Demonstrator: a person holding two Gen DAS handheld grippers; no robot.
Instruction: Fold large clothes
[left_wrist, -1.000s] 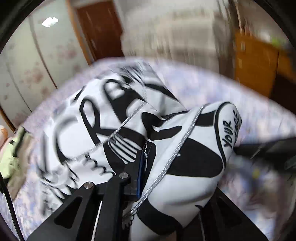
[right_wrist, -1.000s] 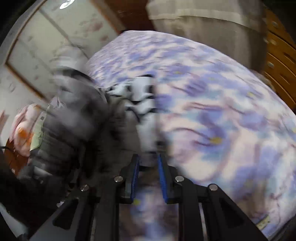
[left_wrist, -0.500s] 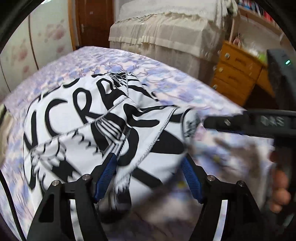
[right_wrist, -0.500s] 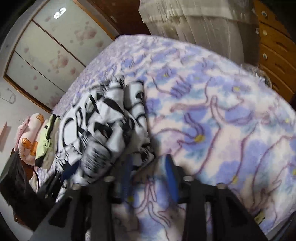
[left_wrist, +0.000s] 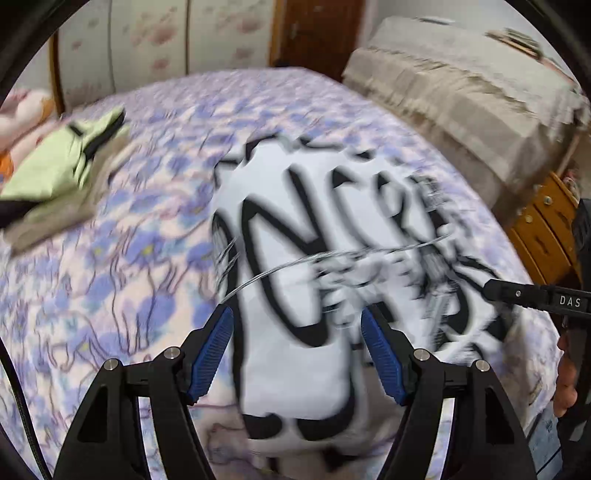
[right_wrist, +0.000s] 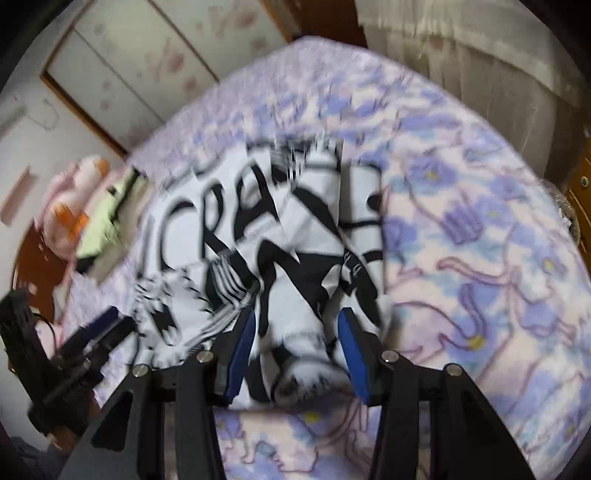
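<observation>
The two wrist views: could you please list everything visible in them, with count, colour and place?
Printed garment: one, white with black lettering, lying on the bed in front of both grippers.
Bedspread: one, lilac and pink floral, covering the bed.
Folded clothes: one pile, lime green on beige, far left of the bed.
Plush toy: one, pink and orange, beyond that pile.
Covered furniture: one, beige cloth, right of the bed.
Wooden drawers: one unit, brown, far right.
Door: one, dark brown, background.
Left gripper: black, blue pads, open.
Right gripper: same, open.
</observation>
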